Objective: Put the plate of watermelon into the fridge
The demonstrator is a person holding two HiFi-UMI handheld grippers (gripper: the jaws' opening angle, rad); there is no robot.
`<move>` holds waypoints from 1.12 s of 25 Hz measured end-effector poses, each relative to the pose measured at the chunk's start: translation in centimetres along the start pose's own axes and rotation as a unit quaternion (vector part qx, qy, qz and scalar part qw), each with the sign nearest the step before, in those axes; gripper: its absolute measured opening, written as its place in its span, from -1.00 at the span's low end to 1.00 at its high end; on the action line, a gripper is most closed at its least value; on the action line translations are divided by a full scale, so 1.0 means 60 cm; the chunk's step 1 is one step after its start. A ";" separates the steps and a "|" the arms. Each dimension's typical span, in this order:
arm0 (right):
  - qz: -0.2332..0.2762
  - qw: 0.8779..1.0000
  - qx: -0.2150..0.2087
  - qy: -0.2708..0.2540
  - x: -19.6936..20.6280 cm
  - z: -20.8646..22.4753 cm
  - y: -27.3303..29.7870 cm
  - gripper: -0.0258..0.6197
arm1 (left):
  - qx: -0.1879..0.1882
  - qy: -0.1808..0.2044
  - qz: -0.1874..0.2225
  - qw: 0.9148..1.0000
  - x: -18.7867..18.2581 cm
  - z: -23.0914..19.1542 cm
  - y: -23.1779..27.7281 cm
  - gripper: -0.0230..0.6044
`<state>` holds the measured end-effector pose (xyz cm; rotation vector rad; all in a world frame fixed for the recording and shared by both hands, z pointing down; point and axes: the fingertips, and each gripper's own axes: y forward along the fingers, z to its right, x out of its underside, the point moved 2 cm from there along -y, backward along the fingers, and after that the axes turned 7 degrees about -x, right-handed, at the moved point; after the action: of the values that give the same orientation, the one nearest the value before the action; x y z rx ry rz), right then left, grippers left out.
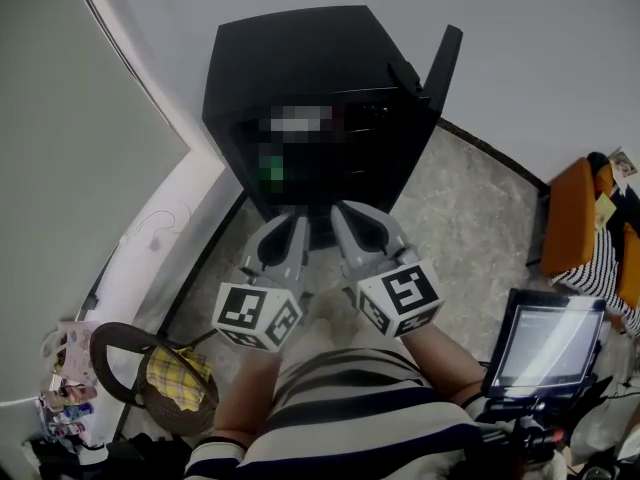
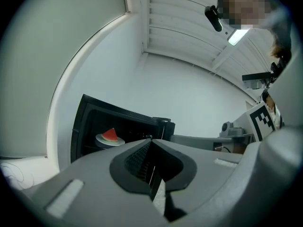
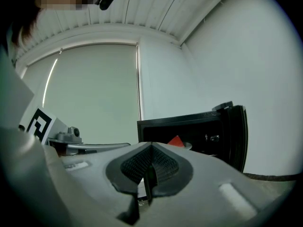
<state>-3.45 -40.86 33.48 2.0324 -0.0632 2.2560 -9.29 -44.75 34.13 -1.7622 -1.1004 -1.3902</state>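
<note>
The black mini fridge point(image 1: 300, 98) stands open on the floor, its door point(image 1: 440, 63) swung to the right. On a shelf inside sits a white plate point(image 2: 110, 140) with a red watermelon wedge point(image 2: 110, 134); the right gripper view shows the wedge point(image 3: 176, 141) too. My left gripper point(image 1: 287, 226) and right gripper point(image 1: 352, 216) are side by side just in front of the fridge opening, both pointing level at it. Both are shut and hold nothing: the left gripper's point(image 2: 150, 148) jaws meet, and so do the right gripper's point(image 3: 150, 151).
A dark basket point(image 1: 150, 378) with yellow cloth stands at the lower left beside a white ledge point(image 1: 150, 248). A lit screen point(image 1: 550, 343) is at the lower right and an orange seat point(image 1: 570, 213) beyond it. The fridge stands by the wall corner.
</note>
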 end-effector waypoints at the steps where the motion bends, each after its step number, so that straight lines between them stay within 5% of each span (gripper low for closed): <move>1: -0.001 1.000 0.002 0.000 0.004 -0.006 0.000 -0.92 | 0.001 0.000 -0.002 1.000 0.003 -0.003 -0.005 -0.92; 19: -0.017 1.000 0.009 -0.008 0.050 -0.057 -0.021 -0.92 | -0.010 -0.001 -0.015 1.000 0.044 -0.019 -0.049 -0.92; 28: -0.039 0.999 -0.001 -0.002 0.068 -0.054 -0.088 -0.92 | -0.031 -0.008 -0.024 0.999 0.067 0.043 -0.073 -0.92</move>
<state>-6.52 -35.11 36.98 2.0020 0.0144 2.2050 -11.65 -39.64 37.31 -1.8032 -1.1259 -1.4555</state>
